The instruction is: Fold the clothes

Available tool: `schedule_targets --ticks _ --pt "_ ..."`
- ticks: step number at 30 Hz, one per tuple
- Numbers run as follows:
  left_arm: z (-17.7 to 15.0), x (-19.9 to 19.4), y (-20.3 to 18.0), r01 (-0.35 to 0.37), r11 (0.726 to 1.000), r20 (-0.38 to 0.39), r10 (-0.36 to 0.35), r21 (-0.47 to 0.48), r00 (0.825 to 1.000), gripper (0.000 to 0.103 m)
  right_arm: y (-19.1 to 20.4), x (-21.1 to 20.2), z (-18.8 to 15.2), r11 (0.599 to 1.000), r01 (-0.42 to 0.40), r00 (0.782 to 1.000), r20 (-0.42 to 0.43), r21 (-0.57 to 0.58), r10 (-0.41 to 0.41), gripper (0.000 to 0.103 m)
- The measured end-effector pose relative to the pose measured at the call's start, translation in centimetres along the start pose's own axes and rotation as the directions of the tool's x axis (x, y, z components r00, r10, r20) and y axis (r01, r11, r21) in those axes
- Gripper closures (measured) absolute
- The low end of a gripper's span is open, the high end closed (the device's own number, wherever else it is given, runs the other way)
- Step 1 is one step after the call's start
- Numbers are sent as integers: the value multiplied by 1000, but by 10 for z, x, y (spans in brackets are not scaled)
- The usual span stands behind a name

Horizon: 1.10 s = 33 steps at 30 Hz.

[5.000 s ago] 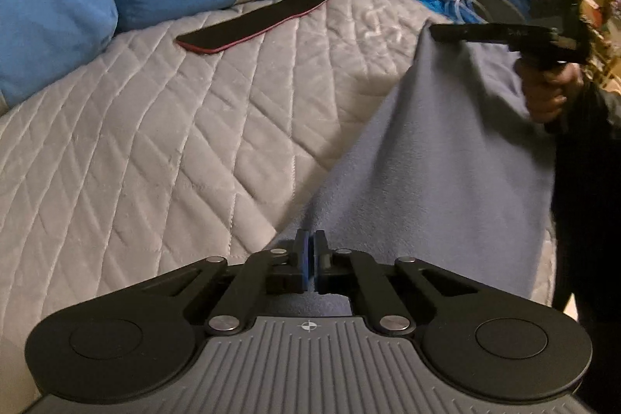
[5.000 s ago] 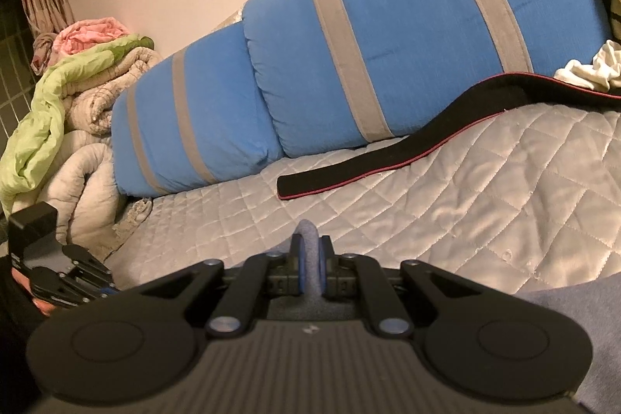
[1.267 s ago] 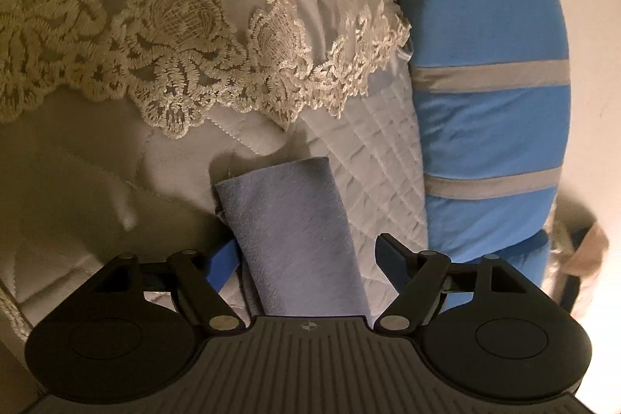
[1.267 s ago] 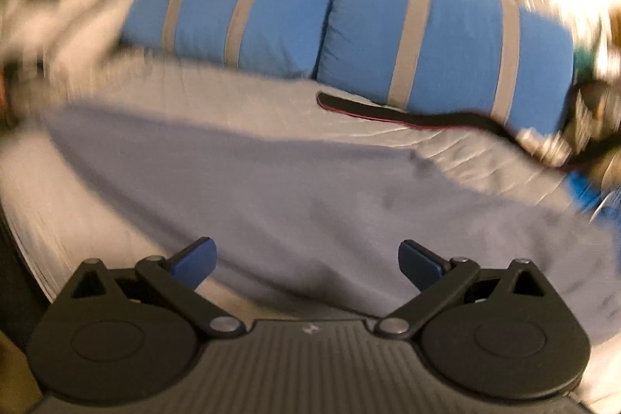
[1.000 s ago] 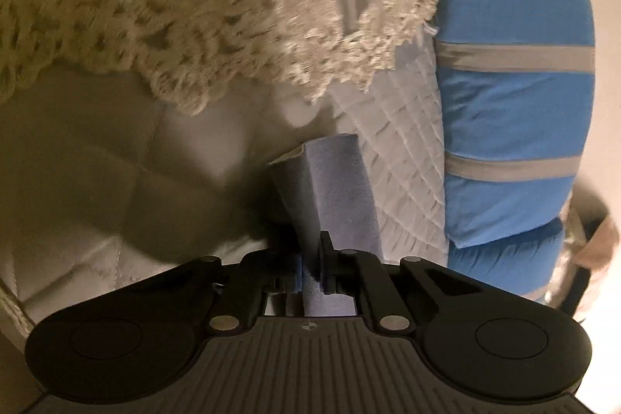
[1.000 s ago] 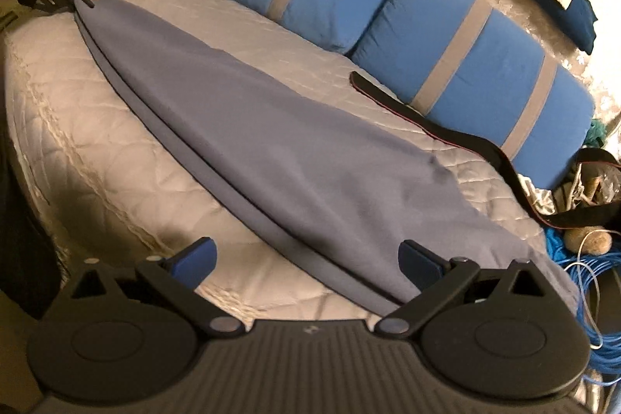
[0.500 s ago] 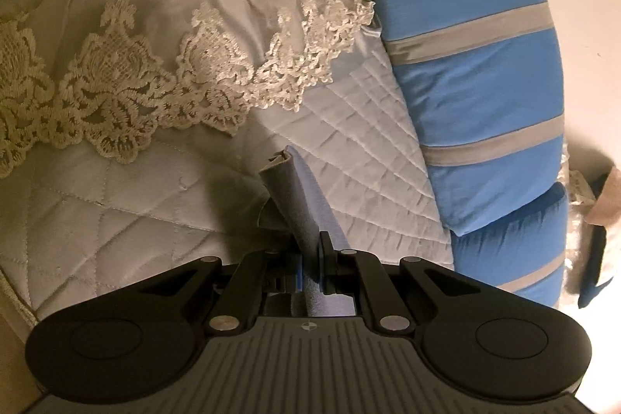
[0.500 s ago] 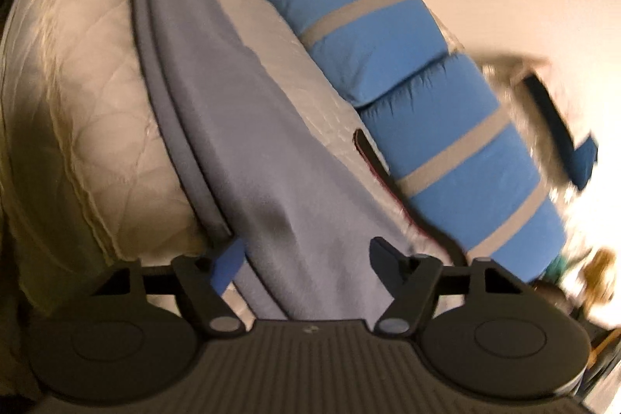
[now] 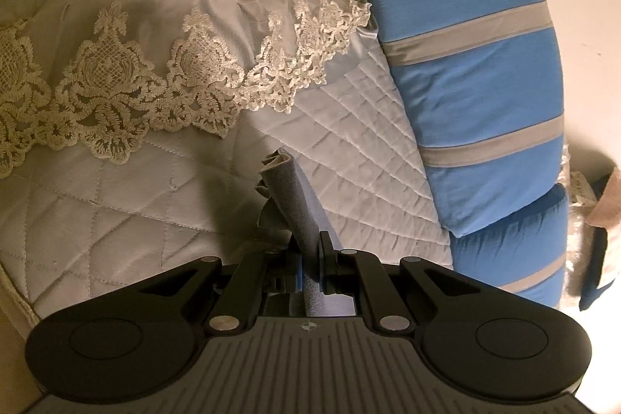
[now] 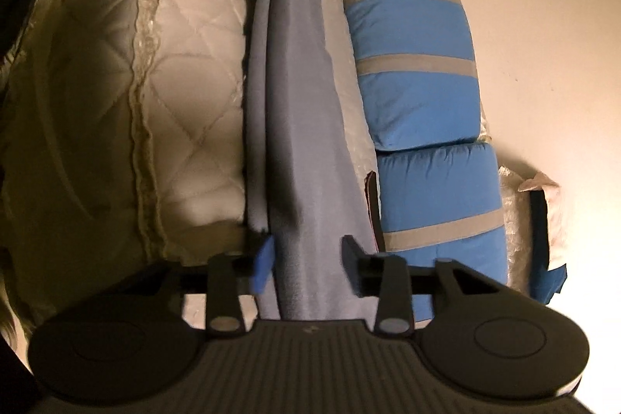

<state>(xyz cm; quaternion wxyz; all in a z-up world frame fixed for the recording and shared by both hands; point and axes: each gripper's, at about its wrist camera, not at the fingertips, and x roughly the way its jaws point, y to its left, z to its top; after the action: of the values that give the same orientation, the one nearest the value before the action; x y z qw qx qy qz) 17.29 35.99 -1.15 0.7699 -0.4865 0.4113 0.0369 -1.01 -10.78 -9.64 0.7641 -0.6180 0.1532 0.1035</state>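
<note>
- The grey-blue garment [image 10: 299, 111] lies long on the quilted bed [image 10: 186, 96], beside the blue pillows [image 10: 411, 72].
- A dark strap [image 10: 373, 204] lies between garment and pillows.
- The left gripper [image 9: 310, 258] has its jaws pinched on a garment corner.
- The right gripper [image 10: 308, 260] has its jaws closing around the garment, not yet pressing.

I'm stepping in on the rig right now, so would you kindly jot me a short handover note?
Left gripper: shut on one end of the grey cloth.
Right gripper: jaws closing around the other end, pads not yet pressing it.
The cloth lies doubled lengthwise along the bed, beside the blue pillows.
Done: first lengthwise fold.
Left: finish the right grip, then probably bring the ends together.
</note>
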Motion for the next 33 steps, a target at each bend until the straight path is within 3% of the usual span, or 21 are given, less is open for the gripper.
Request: schedule_targets --ticks 5,8,10,11,15,25,27,29,30,31,32,33 --pt "0 1 -2 -7 1000 2 6 5 1000 97 -6 1 4 1000 -14 999 33 11 14 28" --pt "-1 1 -3 -7 1000 5 7 3 1000 97 -6 8 7 1000 6 998 59 8 -6 30" --pt "-1 1 -4 -7 1000 6 7 1 1000 96 -1 12 8 999 27 998 49 -31 -25 38" --pt "-1 0 -4 -7 1000 6 7 0 1000 96 -1 14 8 999 15 999 31 -38 -13 47" --pt "1 -1 -3 -3 1000 -5 3 -1 1000 96 -5 10 5 998 -61 998 -7 10 61 100" --pt "1 -3 -7 -19 1000 -1 19 25 1000 97 -8 -2 3 980 -150 989 16 132 149 102" --pt "-2 -7 -13 -15 999 15 14 46 1000 97 -10 -3 3 975 -163 987 20 152 162 99" --pt "-5 -14 -22 -9 996 33 6 85 999 97 -24 -5 0 941 -200 980 39 272 197 83" --pt "-7 -18 -27 -7 994 43 2 108 999 97 -31 -7 -1 918 -218 976 50 330 214 65" --pt "-11 -23 -34 -8 991 54 0 135 999 97 -38 -8 -3 891 -236 971 63 388 230 55" --pt "-14 -28 -41 -8 986 64 -2 164 998 97 -50 -9 -7 837 -265 963 87 479 255 32" --pt "-19 -33 -51 -10 980 75 -5 200 997 97 -60 -10 -13 777 -303 951 128 551 281 20"
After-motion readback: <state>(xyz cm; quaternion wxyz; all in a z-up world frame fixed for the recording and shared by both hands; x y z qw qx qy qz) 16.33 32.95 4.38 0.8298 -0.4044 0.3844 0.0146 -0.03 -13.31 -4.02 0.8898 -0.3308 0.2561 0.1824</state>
